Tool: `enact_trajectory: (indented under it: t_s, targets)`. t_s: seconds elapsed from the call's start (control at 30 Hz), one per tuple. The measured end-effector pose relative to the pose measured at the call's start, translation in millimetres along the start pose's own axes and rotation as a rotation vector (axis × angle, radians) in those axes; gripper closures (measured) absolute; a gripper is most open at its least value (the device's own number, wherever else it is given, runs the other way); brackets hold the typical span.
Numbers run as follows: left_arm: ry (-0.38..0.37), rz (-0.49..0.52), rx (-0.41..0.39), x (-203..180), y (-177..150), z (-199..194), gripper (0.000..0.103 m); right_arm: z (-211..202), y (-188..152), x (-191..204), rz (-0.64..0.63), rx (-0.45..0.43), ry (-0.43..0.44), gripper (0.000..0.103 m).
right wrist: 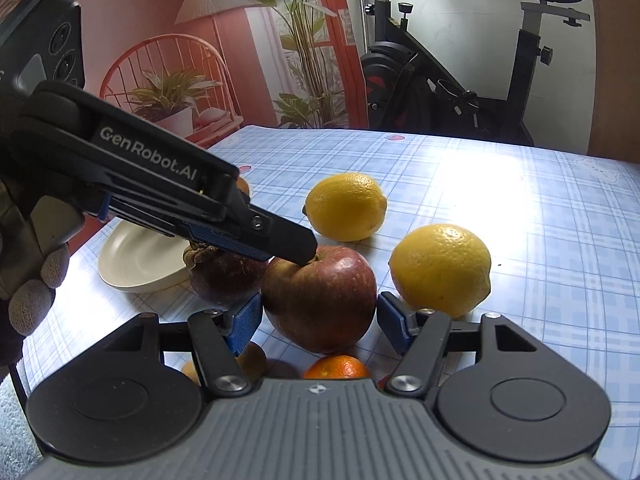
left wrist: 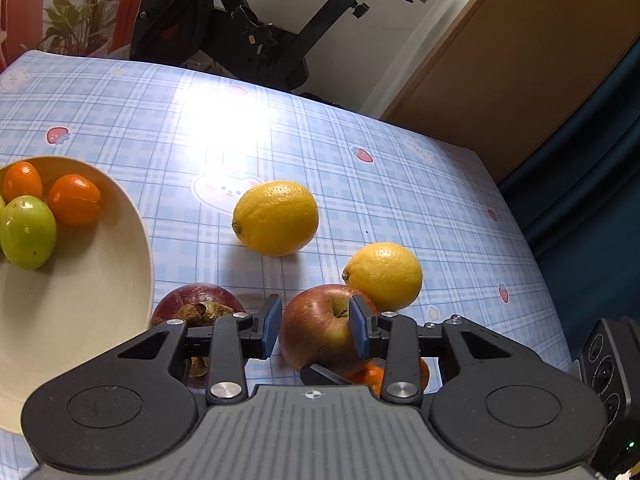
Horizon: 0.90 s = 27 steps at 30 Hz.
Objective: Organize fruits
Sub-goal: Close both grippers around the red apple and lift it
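Red apple [right wrist: 320, 300], blue-checked tablecloth [right wrist: 500, 200]

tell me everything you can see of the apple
The apple is red with yellowish-green patches, glossy, whole, sitting stem up on the checked tablecloth. The right tongs straddle its sides, pads close to the skin. The left tongs reach its top by the stem. A dark purple fruit sits against it.
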State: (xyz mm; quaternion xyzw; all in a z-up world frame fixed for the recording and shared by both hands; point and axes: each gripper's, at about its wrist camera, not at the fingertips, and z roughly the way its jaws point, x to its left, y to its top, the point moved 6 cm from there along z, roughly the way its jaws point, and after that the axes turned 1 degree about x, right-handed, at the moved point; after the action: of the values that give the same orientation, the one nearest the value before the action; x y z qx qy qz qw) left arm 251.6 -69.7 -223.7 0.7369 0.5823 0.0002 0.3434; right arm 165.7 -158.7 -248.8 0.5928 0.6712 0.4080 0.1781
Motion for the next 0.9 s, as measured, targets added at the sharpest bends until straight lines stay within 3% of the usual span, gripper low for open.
enact_trajectory:
  t_s: [0.5, 0.9]
  targets:
    - [-0.052, 0.001, 0.016, -1.2, -1.5, 7.7, 0.062, 3.8, -3.2, 4.3, -0.031, 0.027, 0.002, 0.037]
    - [-0.049, 0.016, -0.084, 3.0, 11.0, -44.4, 0.062, -10.1, 26.1, 38.6, -0.094, -0.028, 0.017, 0.037]
